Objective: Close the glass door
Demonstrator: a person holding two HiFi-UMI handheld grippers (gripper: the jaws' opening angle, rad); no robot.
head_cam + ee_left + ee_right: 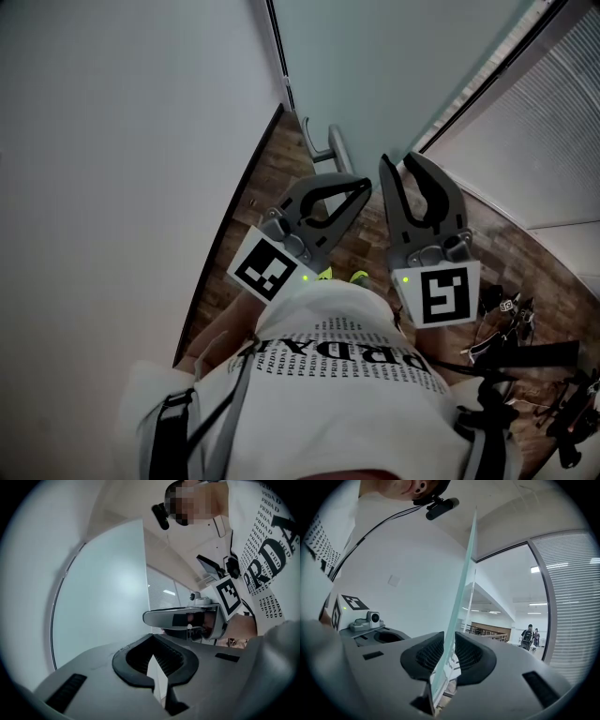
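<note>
Right gripper narrow, jaws pinching the edge of the glass door, upper centre of head view. Left gripper jaws together, empty, just below the door handle.

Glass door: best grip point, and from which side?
The lever handle: its bar stands off the glass door on the person's side, so jaws can likely close across it from there. The right gripper pinches the pane's thin edge, probably a slippier hold.

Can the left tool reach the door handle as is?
Probably yes: in the head view the left tool, shut and empty, sits close beside the handle of the glass door, nothing between them.
</note>
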